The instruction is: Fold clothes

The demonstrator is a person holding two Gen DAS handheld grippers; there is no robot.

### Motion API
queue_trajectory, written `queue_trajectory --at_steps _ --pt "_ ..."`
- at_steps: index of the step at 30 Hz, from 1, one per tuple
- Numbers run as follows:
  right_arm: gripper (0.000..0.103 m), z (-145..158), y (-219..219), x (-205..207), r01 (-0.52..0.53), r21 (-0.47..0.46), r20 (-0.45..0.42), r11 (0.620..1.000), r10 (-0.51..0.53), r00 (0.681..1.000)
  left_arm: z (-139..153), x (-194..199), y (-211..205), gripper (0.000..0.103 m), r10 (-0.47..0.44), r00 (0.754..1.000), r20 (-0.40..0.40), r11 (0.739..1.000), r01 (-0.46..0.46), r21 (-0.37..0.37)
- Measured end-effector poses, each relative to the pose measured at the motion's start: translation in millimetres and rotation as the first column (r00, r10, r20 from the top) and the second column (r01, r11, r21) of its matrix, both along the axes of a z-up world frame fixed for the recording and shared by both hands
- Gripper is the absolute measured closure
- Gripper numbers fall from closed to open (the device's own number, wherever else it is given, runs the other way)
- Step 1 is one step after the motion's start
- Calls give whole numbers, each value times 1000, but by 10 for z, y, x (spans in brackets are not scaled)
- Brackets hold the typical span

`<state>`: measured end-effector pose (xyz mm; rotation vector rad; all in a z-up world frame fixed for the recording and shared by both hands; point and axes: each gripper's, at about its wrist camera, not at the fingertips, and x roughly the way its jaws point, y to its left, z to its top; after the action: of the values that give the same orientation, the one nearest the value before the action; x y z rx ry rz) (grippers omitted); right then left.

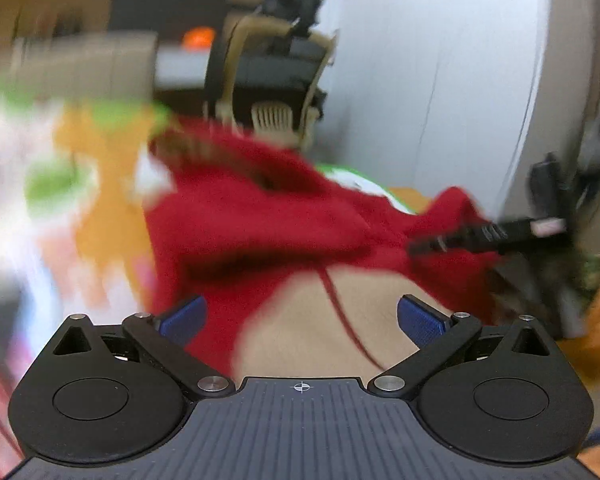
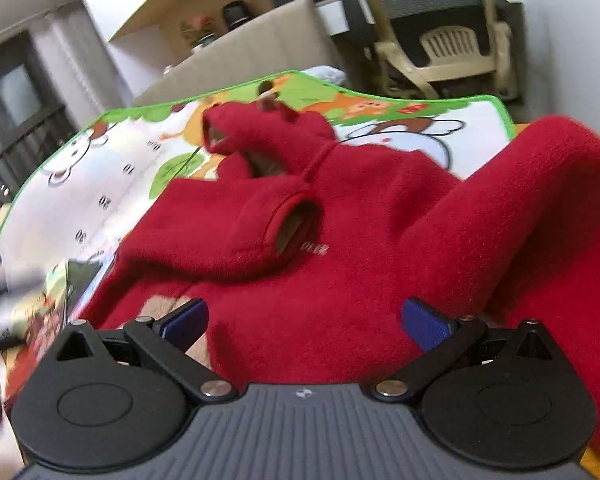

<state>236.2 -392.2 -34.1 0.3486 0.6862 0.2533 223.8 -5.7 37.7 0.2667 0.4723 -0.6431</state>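
Red fleece hoodie [image 2: 340, 248] lies spread on the cartoon play mat [image 2: 80, 184], one sleeve cuff folded across its chest and the hood toward the mat's far edge. Your right gripper [image 2: 304, 320] hangs just above the hem with its blue pads [image 2: 424, 328] spread wide, pinching nothing. Your left gripper [image 1: 300, 320] is likewise splayed open and empty, over the tan lining [image 1: 312, 332] showing beneath the red cloth; that view is badly blurred. A beige plastic chair [image 2: 452, 52] stands beyond the mat. No basket or bin is visible
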Motion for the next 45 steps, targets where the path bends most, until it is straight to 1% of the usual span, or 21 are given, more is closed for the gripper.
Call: queue_trajectory --at_steps 2,4,6,8,9,10,11,14,15,17,20,23,26,29,31,33,35,37,39,42,45 --pt "0 -12 58 4 11 -10 7 1000 -11 1000 -2 133 -295 0 -53 990 132 983 28 184" --pt "0 4 98 22 -5 -41 0 999 5 1000 -176 339 -563 0 -125 978 167 940 63 337" --pt "0 4 87 4 -26 -48 4 999 26 1000 -348 539 -739 0 -173 975 138 906 102 412" --pt "0 0 71 -34 -38 -44 13 998 39 999 -475 693 -859 1 -172 970 171 892 80 446" --pt "0 -7 67 -40 -39 -41 17 998 40 999 -492 747 -901 19 -153 967 203 890 46 454" --pt "0 -20 71 -26 -38 -39 20 998 39 999 -504 828 -913 58 -117 966 230 889 -1 458" --pt "0 -23 77 -14 -37 -39 21 999 38 999 -484 917 -884 68 -76 970 230 901 -32 433" --pt "0 -20 103 6 -32 -48 21 998 33 999 -389 1190 -680 73 82 962 260 924 -171 342" --pt "0 -18 110 17 -32 -52 20 998 33 999 -350 1261 -569 79 142 947 287 919 -234 319" --pt "0 -20 132 55 -38 -63 16 997 39 999 -256 1434 -235 86 294 897 330 881 -388 270" --pt "0 -10 225 192 -65 -110 12 992 67 998 -202 1660 414 87 490 815 309 796 -563 223" --pt "0 -11 337 404 -101 -139 14 985 104 995 -229 1785 1012 83 622 719 309 690 -690 218" --pt "0 -8 486 704 -135 -154 7 979 137 990 -287 1752 1381 76 681 684 261 649 -729 216" --pt "0 27 604 811 -137 -217 -8 966 139 990 -305 1548 1544 66 690 708 149 683 -705 190" --pt "0 79 585 661 -128 -256 -2 958 132 991 -288 1304 1592 39 659 747 87 730 -663 167" --pt "0 140 536 435 -106 -302 15 947 116 993 -247 1020 1607 24 610 791 40 782 -609 133" --pt "0 212 477 86 -73 -356 49 932 96 994 -207 694 1603 21 546 838 -6 835 -544 87" --pt "0 291 452 -324 -53 -401 88 914 96 992 -145 368 1503 15 430 902 -38 903 -429 19" --pt "0 349 502 -754 -60 -433 127 899 127 984 -91 12 1375 9 320 947 -34 947 -321 -19" --pt "0 308 695 -1357 -34 -543 190 839 163 968 -101 -553 1109 9 202 979 -6 979 -202 18" --pt "13 184 887 -1712 -39 -633 195 773 208 958 -215 -980 832 9 108 994 34 987 -112 115"
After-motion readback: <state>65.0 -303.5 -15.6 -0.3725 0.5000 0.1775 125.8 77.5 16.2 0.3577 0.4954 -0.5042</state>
